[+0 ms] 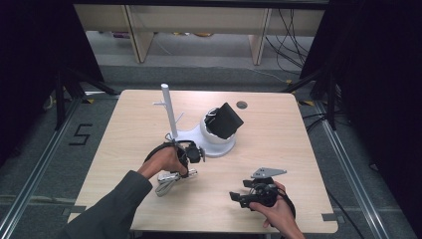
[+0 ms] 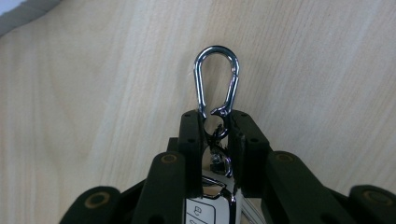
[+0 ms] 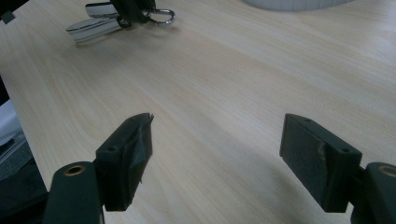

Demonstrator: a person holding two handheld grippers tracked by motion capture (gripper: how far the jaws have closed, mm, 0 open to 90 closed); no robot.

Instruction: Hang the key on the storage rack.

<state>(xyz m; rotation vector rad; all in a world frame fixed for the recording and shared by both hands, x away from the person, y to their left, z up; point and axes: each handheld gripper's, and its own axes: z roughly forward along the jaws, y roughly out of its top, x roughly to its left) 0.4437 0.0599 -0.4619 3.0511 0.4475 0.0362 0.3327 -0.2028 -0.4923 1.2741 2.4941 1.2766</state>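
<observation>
While the right gripper (image 1: pixel 238 195) rests open-fingered on the table (image 1: pixel 278 139), the left gripper (image 2: pixel 216 140) pinches a carabiner (image 2: pixel 217 79).

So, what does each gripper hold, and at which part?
The left gripper holds the key fob by the ring links below its carabiner. The right gripper holds nothing.

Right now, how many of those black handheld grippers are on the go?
2. The left gripper sits beside the white stand, clamped on a key fob's carabiner; the right gripper hovers open near the table's front edge.
</observation>
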